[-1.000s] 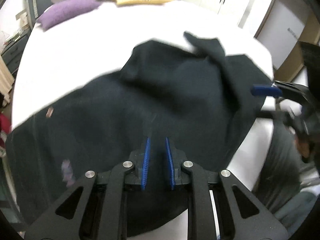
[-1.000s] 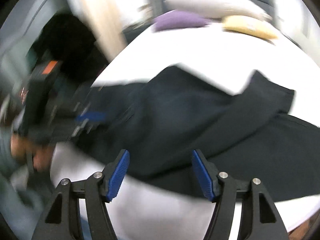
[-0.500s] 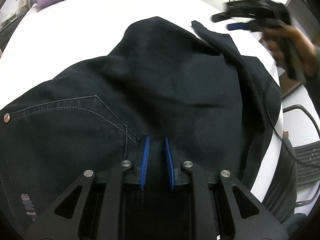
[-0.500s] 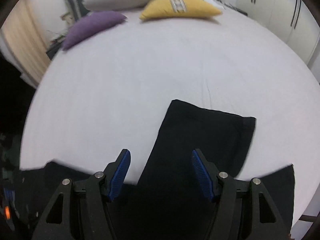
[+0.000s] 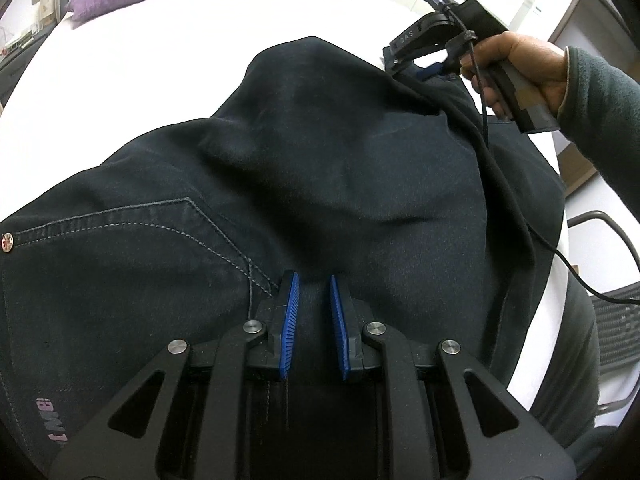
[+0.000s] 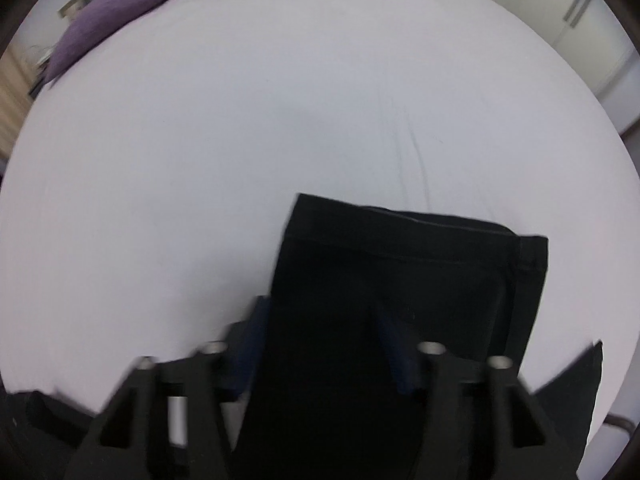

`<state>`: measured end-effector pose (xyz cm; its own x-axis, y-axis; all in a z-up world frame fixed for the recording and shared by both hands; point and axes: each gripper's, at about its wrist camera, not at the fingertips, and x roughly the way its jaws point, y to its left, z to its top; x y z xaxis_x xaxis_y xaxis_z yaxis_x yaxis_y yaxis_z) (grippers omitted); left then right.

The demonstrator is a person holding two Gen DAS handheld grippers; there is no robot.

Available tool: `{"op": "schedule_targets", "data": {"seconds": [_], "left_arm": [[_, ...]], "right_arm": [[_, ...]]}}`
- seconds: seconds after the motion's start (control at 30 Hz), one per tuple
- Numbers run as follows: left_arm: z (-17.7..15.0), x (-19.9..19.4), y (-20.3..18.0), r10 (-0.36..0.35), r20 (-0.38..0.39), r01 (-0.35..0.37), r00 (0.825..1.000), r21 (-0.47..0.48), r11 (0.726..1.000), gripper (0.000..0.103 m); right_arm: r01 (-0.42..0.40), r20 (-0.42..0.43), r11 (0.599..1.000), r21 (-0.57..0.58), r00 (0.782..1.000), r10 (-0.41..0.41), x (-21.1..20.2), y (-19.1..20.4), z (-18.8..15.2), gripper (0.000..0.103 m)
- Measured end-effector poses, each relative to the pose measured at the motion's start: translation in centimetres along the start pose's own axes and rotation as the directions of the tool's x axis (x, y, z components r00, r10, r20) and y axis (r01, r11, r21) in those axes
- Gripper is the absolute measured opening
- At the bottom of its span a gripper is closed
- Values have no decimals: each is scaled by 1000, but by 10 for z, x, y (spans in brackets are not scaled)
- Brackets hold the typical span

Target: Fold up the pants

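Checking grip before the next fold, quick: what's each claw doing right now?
Left claw: nearly shut, pinching the pants near the pocket seam.
Right claw: blurred; around the leg hem, open or shut cannot be told.

The pants [image 5: 320, 168] were dark navy denim, spread in rumpled folds over a white bed [image 5: 140, 60]. Pale stitching outlined a pocket on the seat, with a copper rivet at its corner and a faint pink print low at the left. A raised hump of cloth sat at the far end. In the right wrist view one leg [image 6: 408, 272] lay flat on the bed, its hemmed cuff squared off and pointing away.
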<state>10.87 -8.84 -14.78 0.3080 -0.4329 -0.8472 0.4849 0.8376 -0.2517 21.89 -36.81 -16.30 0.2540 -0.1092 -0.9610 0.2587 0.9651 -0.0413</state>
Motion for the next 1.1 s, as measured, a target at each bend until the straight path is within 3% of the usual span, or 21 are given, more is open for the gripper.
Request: {"op": "schedule_targets", "data": {"seconds": [0.03,0.07,0.1,0.17,0.3,0.37,0.47,0.53,0.6,0.63,0.73,0.77,0.83,0.87,0.93,1.0,1.1], "left_arm": [[-7,-3,2,2,1,-2,1000,0,1000,16],[-7,-3,1,4,1,-4,1000,-1,1000,16],[-5,-1,0,6,1,-6,1000,0,1000,16],[-6,-1,-1,7,1,-7,1000,-1,1000,16],[-7,0,-1,4,-1,-4,1000,-9,1000,16],[-7,0,-1,5,-3,-5,1000,-16,1000,16],[-5,-1,0,12,-5,-12,1000,-22,1000,16],[-4,-2,0,17,-8,-17,1000,-23,1000,16],[-2,-3,-1,23,-13,-23,1000,-26,999,16],[-2,-3,-1,25,-15,-26,1000,-27,999,16],[1,-3,-4,42,-20,-42,999,-25,999,16],[2,-2,-6,51,-24,-52,998,-19,998,16],[4,-3,-10,67,-30,-68,997,-8,998,16],[4,-2,-12,74,-32,-74,997,-5,997,16],[5,-2,-15,86,-35,-86,996,-3,996,16],[6,-2,-18,100,-37,-100,994,-2,995,16],[6,0,-23,116,-38,-116,992,3,993,16]], "right_arm": [[-9,-1,1000,1,1000,9,-1,-1,0,33],[-29,3,1000,9,1000,29,-4,-5,-1,17],[-54,13,998,22,998,54,-9,-10,-2,9],[-88,50,995,44,995,86,-21,-20,-6,3],[-219,203,968,121,960,192,-72,-61,-34,3],[-310,293,936,170,922,252,-97,-91,-59,3],[-390,395,882,264,878,270,-122,-142,-103,3],[-470,474,809,352,835,279,-132,-173,-138,3],[-517,524,747,418,809,266,-133,-202,-173,3],[-550,551,696,462,793,260,-125,-230,-192,3],[-601,561,550,580,784,265,-93,-266,-245,4],[-629,562,483,610,772,295,-77,-275,-259,8],[-650,557,392,651,760,334,-52,-279,-259,14],[-662,565,369,653,750,345,-45,-279,-257,21],[-697,598,350,626,717,358,-38,-267,-251,39],[-703,608,364,610,711,354,-42,-262,-244,58],[-711,621,334,619,704,346,-40,-259,-232,59]]}}
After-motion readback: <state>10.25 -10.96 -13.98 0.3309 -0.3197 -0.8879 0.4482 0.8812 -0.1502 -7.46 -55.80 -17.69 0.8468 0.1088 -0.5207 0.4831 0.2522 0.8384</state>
